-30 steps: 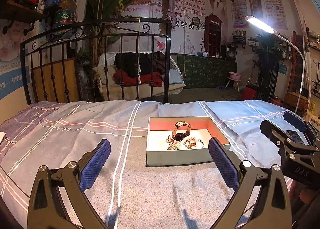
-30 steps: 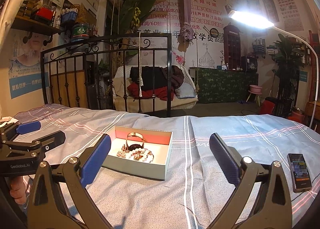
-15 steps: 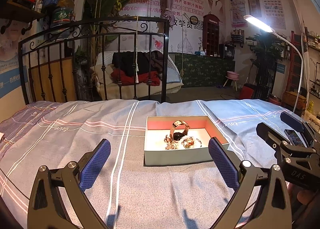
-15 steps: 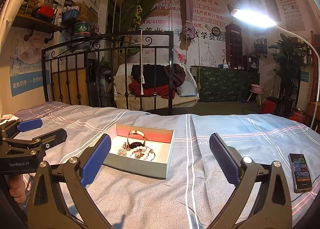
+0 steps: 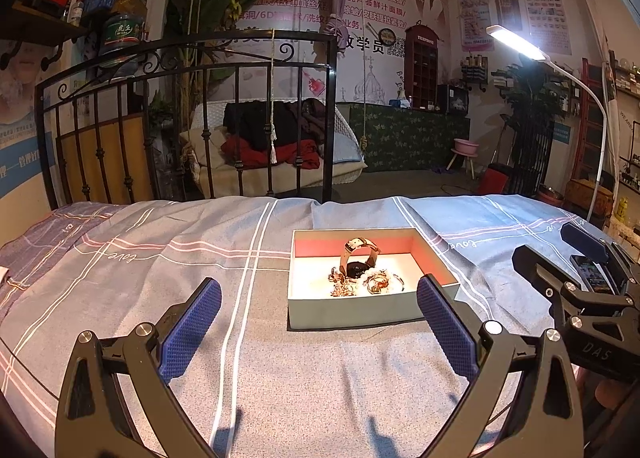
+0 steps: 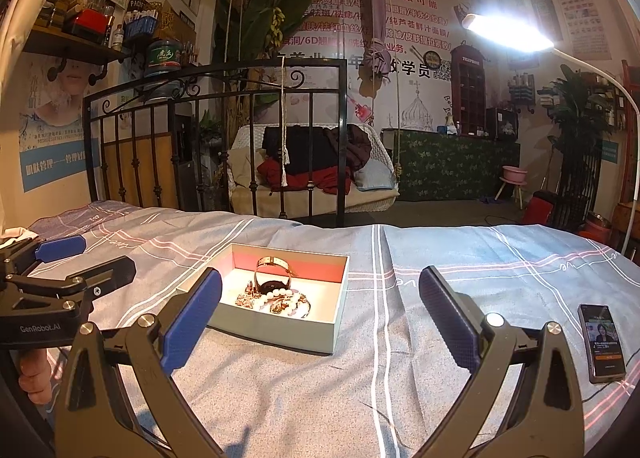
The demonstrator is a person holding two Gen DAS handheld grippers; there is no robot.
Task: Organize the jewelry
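A shallow pale-green box with a red inner wall lies on the bed; it also shows in the right wrist view. In it stands a watch on its strap, next to a heap of beads and small jewelry. The same watch and bead heap show in the right wrist view. My left gripper is open and empty, just short of the box. My right gripper is open and empty, to the right of the box and short of it.
The bed has a blue-grey striped sheet and a black iron headboard at the far edge. A phone with its screen lit lies on the sheet at the right. A floor lamp shines from the right.
Both grippers have shifted slightly toward the box, which sits a little lower and nearer in both views. Both stay open and empty.
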